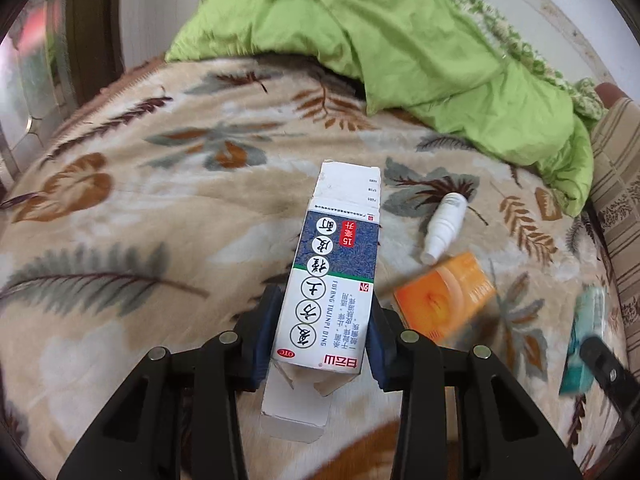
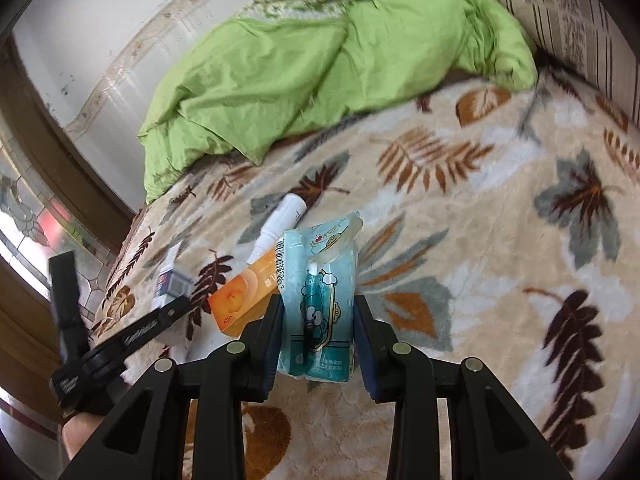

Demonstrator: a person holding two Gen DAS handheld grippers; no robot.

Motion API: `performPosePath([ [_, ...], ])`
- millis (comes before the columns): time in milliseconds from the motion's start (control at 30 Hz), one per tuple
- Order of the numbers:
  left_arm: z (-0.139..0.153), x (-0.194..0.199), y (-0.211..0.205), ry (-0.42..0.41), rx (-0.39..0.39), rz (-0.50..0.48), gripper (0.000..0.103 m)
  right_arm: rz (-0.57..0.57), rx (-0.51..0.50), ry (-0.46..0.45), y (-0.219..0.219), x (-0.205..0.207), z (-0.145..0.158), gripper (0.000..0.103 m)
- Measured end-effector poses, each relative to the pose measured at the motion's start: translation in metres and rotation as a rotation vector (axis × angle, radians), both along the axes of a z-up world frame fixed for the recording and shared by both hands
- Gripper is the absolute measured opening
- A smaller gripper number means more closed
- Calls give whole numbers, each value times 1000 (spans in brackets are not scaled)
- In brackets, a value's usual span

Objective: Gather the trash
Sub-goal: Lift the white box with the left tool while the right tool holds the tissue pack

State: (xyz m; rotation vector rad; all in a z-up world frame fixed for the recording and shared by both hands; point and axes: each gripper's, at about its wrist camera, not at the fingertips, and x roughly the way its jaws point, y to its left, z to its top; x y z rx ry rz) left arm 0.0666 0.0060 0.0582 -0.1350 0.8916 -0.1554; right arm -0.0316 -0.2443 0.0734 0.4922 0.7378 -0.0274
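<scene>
Spread over the bed, a plush leaf-print blanket (image 1: 160, 184) is the working surface, with a crumpled green duvet (image 1: 400, 48) bunched along its far edge against the wall. Taking the orange carton (image 1: 444, 296) as the landmark, the medicine box (image 1: 332, 272) sits just to its left, clamped by the left gripper (image 1: 322, 334), whose pads press on the box's long sides near its open, flapped end. That end is the weak spot: the cardboard looks light and hollow, so in all likelihood a tight squeeze could crush it, or a loose one could let it slide out by the flaps when lifted. Just beyond the orange carton lies a small white spray bottle (image 1: 444, 224), round enough that a nudge might roll it across the pile. Right of the carton, the right gripper (image 2: 318, 344) holds a teal blister pack (image 2: 320, 300) narrowly between its pads; the slick, creased plastic could slip or twist free. No bin or bag for the trash shows in either view. Blur softens the orange carton, so its print cannot be read. Whether either package holds anything cannot be told, and a bit of a hand (image 2: 78, 432) shows at the lower left edge of the right wrist view.
</scene>
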Motion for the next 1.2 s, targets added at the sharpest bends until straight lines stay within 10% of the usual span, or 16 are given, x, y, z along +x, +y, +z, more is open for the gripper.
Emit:
performPosePath([
  [567,22,-168,-18,-118,127,-82,38,118,-89,-55,28,-109,14,36],
  [1200,21,-183,-48,-237,266,-108,39,134,-101,-36,34,-127,5,36],
])
